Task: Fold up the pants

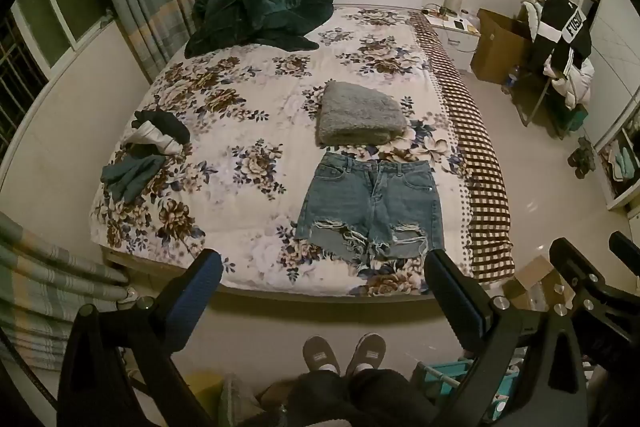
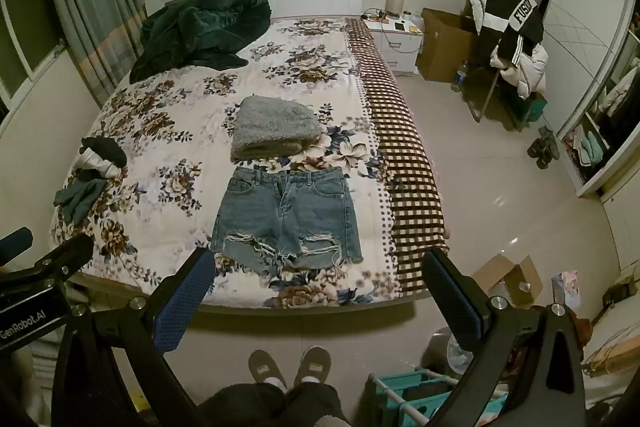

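Note:
Ripped blue denim shorts (image 1: 372,207) lie flat and unfolded near the foot of the floral bed (image 1: 248,115), waistband away from me; they also show in the right wrist view (image 2: 286,219). My left gripper (image 1: 322,261) is open and empty, held back above the bed's foot edge, well short of the shorts. My right gripper (image 2: 318,263) is open and empty, likewise back from the bed, with the shorts' frayed hems between its fingers in view. The right gripper also shows at the left wrist view's right edge (image 1: 592,255).
A folded grey fuzzy garment (image 1: 360,115) lies just beyond the shorts. A dark green blanket (image 1: 260,11) is heaped at the headboard. Small clothes (image 1: 148,147) lie on the bed's left. A checked blanket (image 1: 480,167) runs along the right side. My slippered feet (image 1: 344,351) stand at the bed's foot.

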